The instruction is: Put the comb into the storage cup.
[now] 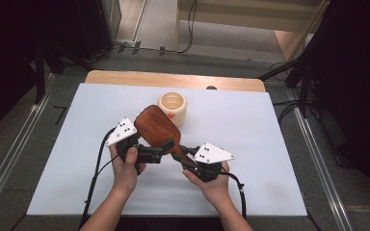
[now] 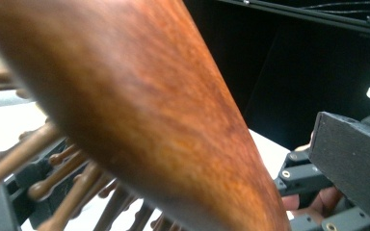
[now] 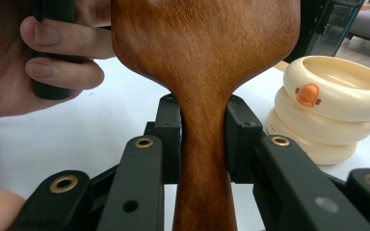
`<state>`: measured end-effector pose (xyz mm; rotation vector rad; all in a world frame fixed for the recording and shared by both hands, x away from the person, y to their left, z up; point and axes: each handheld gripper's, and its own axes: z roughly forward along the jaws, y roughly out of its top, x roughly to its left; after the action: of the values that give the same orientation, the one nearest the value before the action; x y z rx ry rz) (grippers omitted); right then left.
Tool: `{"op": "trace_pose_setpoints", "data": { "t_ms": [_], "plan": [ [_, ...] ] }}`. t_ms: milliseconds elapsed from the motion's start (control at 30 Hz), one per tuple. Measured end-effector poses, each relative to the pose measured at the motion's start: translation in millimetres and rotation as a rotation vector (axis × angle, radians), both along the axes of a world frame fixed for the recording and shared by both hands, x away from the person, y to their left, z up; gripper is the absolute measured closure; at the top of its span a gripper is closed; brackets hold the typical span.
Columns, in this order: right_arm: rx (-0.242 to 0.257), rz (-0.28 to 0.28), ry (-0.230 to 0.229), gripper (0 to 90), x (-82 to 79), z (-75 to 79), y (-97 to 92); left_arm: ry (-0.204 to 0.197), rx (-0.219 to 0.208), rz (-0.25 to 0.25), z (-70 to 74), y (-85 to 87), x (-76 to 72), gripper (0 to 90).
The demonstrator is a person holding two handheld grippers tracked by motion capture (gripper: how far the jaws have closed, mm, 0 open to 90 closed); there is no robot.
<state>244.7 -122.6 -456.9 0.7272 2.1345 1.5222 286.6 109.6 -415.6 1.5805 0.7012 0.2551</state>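
A reddish-brown wooden hairbrush [image 1: 154,126] hangs above the white table, held by its handle. My right gripper [image 1: 183,156] is shut on that handle; in the right gripper view both pads of the right gripper [image 3: 203,139] press the narrow neck of the brush [image 3: 207,48]. My left gripper [image 1: 164,148] comes in from the left with its jaws on either side of the brush head. In the left gripper view the brush's back [image 2: 139,96] looms close, bristles [image 2: 62,178] point at the lower-left jaw, and a gap shows before the right-hand jaw, so the left gripper [image 2: 180,183] stands open.
A cream ridged cup [image 1: 172,107] with a small orange duck mark [image 3: 307,95] stands on the white tabletop [image 1: 250,125] just behind the brush. Dark stands and cables surround the table. A wooden strip runs along the table's far edge [image 1: 173,78].
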Motion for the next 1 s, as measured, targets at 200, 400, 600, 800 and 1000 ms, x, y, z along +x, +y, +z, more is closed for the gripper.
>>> {"op": "trace_pose_setpoints", "data": {
  "t_ms": [200,400,600,800,1000],
  "plan": [
    [0.017,-0.007,-0.003,69.5,-2.4,0.3,3.0,0.038,-0.031,0.038,0.3,-3.2,0.7,7.5],
    [0.028,-0.011,-0.009,69.4,-3.8,0.4,4.0,0.06,-0.051,0.057,1.7,-2.6,1.9,16.1],
    [0.04,-0.019,-0.008,69.5,-3.8,-0.5,3.9,0.076,-0.062,0.045,1.7,0.0,2.9,32.9],
    [0.037,-0.023,-0.017,69.6,-3.6,-1.5,4.7,0.096,-0.095,-0.022,1.3,1.1,3.8,42.4],
    [0.033,-0.014,-0.016,69.6,-2.4,-3.3,5.9,0.089,-0.1,-0.087,2.5,0.4,1.6,50.7]
  ]
}}
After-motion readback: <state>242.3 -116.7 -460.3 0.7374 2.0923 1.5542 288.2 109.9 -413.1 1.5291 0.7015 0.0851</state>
